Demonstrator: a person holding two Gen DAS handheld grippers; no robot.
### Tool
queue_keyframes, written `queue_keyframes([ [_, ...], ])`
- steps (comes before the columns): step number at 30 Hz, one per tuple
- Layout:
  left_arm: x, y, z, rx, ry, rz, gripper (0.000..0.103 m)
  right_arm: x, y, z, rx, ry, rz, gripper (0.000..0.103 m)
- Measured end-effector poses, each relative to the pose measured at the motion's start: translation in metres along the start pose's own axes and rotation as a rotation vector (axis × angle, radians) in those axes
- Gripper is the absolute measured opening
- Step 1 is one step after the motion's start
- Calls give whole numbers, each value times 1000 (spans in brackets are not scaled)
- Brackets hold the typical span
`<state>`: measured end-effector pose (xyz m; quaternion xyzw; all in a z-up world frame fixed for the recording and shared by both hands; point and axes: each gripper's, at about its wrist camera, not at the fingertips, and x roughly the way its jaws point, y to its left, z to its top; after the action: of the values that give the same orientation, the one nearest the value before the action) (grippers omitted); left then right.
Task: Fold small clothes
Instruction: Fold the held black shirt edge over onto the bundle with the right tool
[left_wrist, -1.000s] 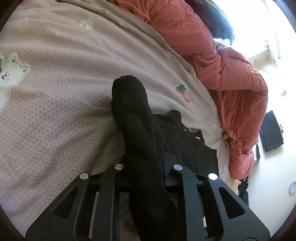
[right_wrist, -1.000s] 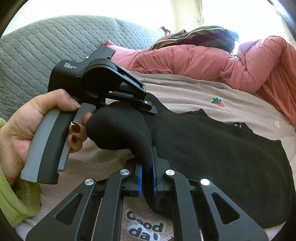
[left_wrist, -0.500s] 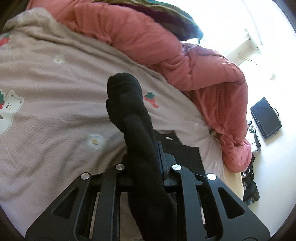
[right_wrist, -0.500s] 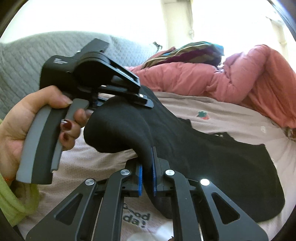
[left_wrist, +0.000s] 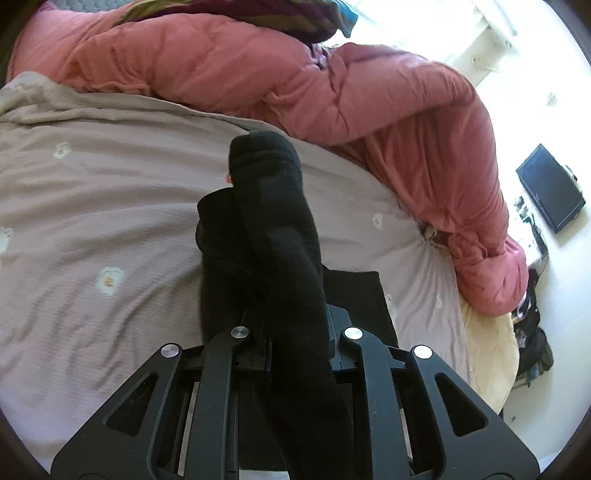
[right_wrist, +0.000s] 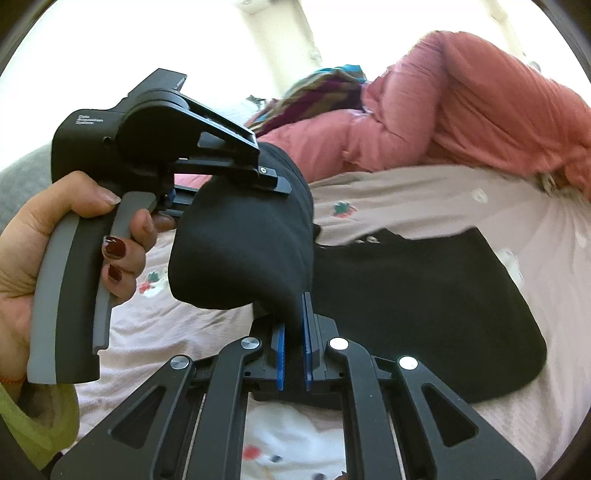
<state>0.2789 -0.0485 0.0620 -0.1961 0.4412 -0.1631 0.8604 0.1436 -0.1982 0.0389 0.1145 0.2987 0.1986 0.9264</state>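
A small black garment (right_wrist: 424, 306) lies partly on a beige printed bedsheet (right_wrist: 424, 192). Both grippers hold one edge of it lifted off the bed. My left gripper (left_wrist: 299, 328) is shut on a thick fold of the black garment (left_wrist: 280, 229) that rises between its fingers. In the right wrist view the left gripper (right_wrist: 275, 179) sits at upper left, held by a hand. My right gripper (right_wrist: 293, 332) is shut on the garment's edge between its blue pads (right_wrist: 306, 343). The rest of the garment drapes down to the right onto the sheet.
A bunched pink duvet (left_wrist: 332, 85) lies along the far side of the bed, with a striped colourful cloth (right_wrist: 317, 92) on top. A grey quilted headboard (right_wrist: 18, 181) is at left. The floor with a black flat object (left_wrist: 550, 188) lies beyond the bed's right edge.
Both grippers have risen and carried the held edge of the black garment up and towards the pink duvet. More of the garment is off the sheet.
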Motion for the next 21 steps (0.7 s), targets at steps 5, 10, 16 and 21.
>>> queue_keyframes([
  [5,18,-25,-7,34,29,23,10,-7,-25,-7,58,16,-2,6],
  [10,36,-45,-16,49,61,31,10,-16,-45,-16,96,29,9,6],
  [16,59,-66,-29,68,92,32,12,-26,-73,-27,190,35,32,6],
  [21,76,-70,-36,58,109,-38,37,-17,-98,-38,322,79,39,7],
])
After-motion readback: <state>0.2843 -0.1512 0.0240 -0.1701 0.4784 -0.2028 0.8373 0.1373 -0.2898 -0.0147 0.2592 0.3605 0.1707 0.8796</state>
